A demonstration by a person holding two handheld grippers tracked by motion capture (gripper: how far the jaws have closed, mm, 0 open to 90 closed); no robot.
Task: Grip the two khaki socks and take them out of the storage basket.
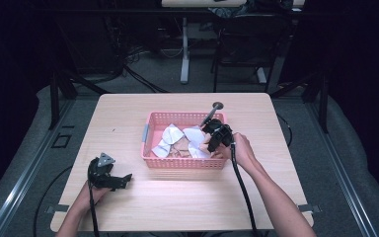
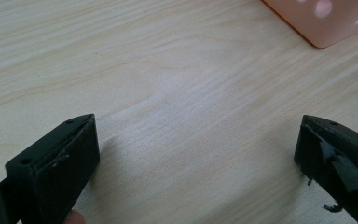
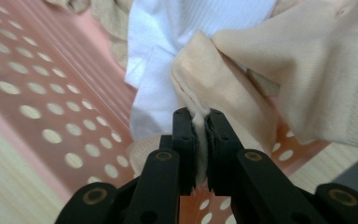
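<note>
Figure. Grasp phase of lifting a garment out of a basket. In the high view the pink perforated basket (image 1: 150,159) sits at the centre of the wooden table (image 1: 128,106), holding a loose heap of white cloths (image 1: 171,133) and beige pieces. The right gripper (image 1: 212,142) reaches into the basket's 3 o'clock side from the person's right hand (image 1: 241,150). In the right gripper view its jaws stand together, clamped on a folded edge of a beige sock-like cloth (image 3: 214,77); the pinched fold (image 3: 199,122) shows between the pads, so the grip looks secure, though thin. A white ribbed cloth (image 3: 168,46) lies at 11 o'clock of the held piece, touching it, and a second beige cloth (image 3: 317,70) overlaps it at 2 o'clock. The basket wall (image 3: 51,107) runs along the 9 o'clock side.

The left gripper (image 1: 109,177) rests on the table at 8 o'clock of the basket, near it but apart. In the left gripper view its jaws stand wide apart over bare wood, with the basket corner (image 2: 324,21) at 1 o'clock.

Judged step: grasp made, lift not yet begun. The next move calls for a steady upward draw, clear of the basket rim, slow enough that the overlapping cloths slip off rather than trail along.
</note>
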